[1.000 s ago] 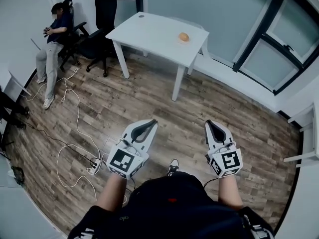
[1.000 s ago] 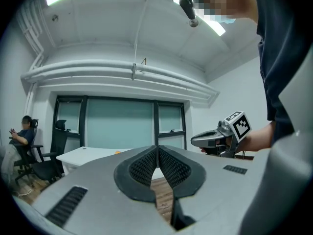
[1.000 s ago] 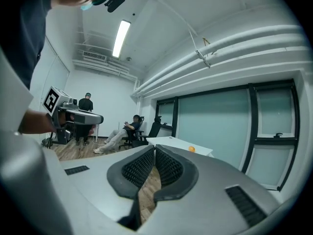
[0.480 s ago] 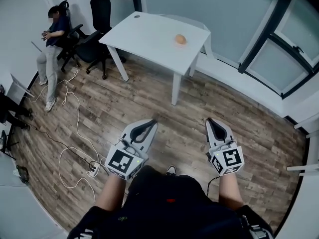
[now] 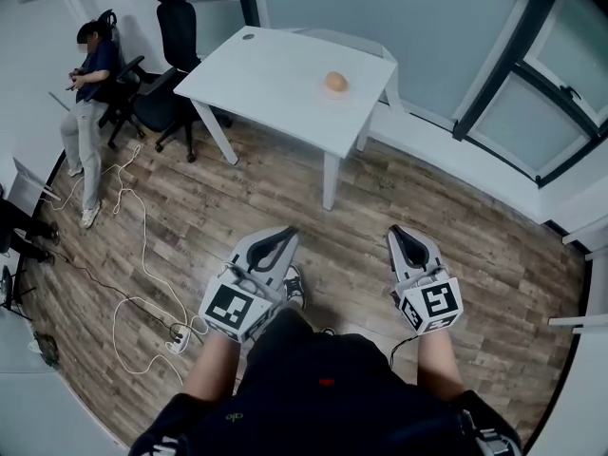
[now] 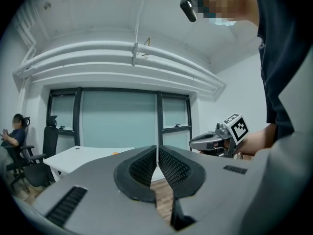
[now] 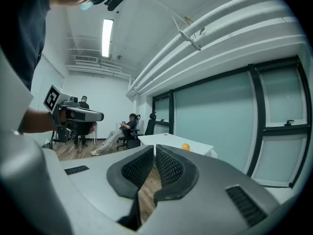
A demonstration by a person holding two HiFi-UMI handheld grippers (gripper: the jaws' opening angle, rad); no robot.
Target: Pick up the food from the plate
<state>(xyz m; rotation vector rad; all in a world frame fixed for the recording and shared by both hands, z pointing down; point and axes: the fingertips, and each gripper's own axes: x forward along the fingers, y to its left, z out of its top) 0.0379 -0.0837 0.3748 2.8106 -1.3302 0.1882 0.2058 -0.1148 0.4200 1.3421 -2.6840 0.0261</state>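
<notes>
We have stepped closer, yet the white rectangular worktop [image 5: 266, 65] carrying the small round orange food [image 5: 334, 82] stays well beyond our left tool [image 5: 285, 236] and right tool [image 5: 397, 236], both pressed together, empty.

One white bench [image 5: 275, 69] at upper centre, carrying one round orange food [image 5: 334, 82]. Two black office chairs upper left, one empty [image 5: 179, 17], one [image 5: 122, 107] holding one seated person [image 5: 87, 84]. Two grippers below: left gripper [image 5: 286, 235], right gripper [image 5: 398, 235]. One power strip [image 5: 178, 324] lower left.
</notes>
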